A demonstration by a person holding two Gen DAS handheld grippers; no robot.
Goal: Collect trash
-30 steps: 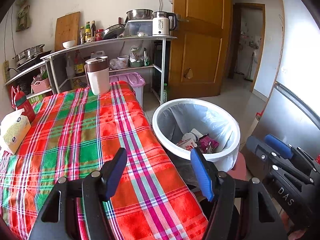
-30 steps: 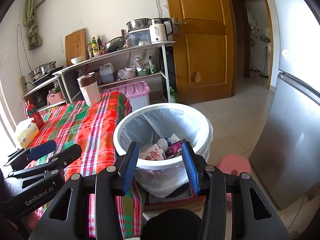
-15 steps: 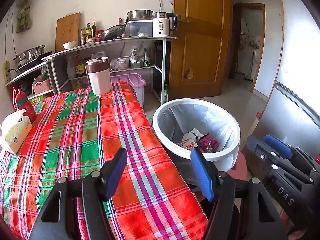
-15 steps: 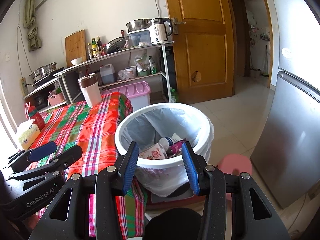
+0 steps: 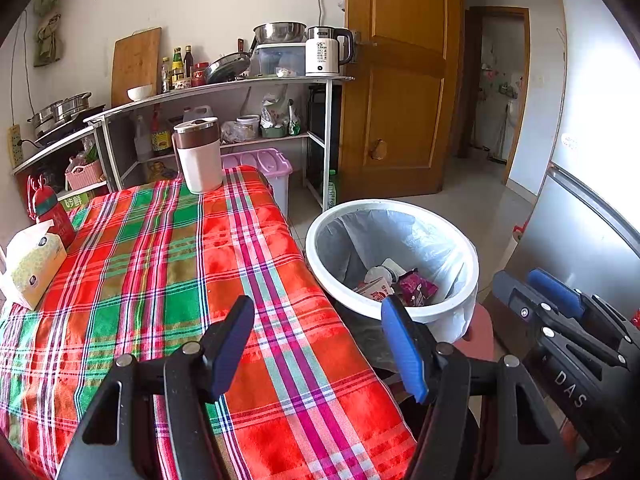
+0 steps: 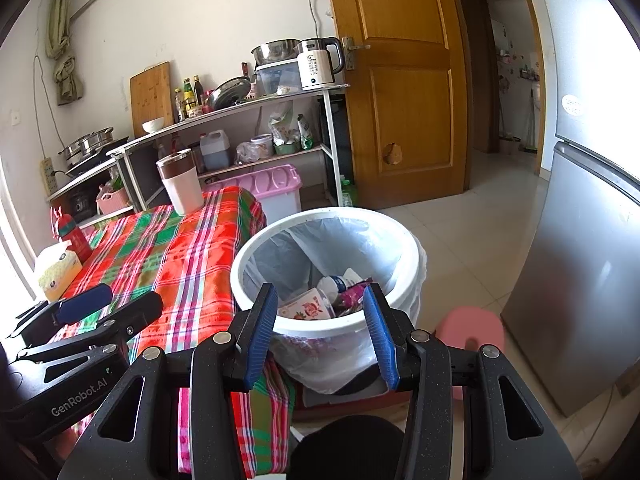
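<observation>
Barely drifting since before; both grippers, left gripper (image 5: 318,344) and right gripper (image 6: 320,330), hanging parted, empty; wrappers (image 6: 320,300) lying inside trash bin (image 6: 256,256).

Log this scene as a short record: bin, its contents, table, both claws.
bin: white round plastic trash bin with a clear liner, beside the table
contents: white carton with strawberry print, purple snack wrapper, white bottle
table: red and green plaid tablecloth; white jug with brown lid, tissue pack
left claw: open, empty
right claw: open, empty
</observation>
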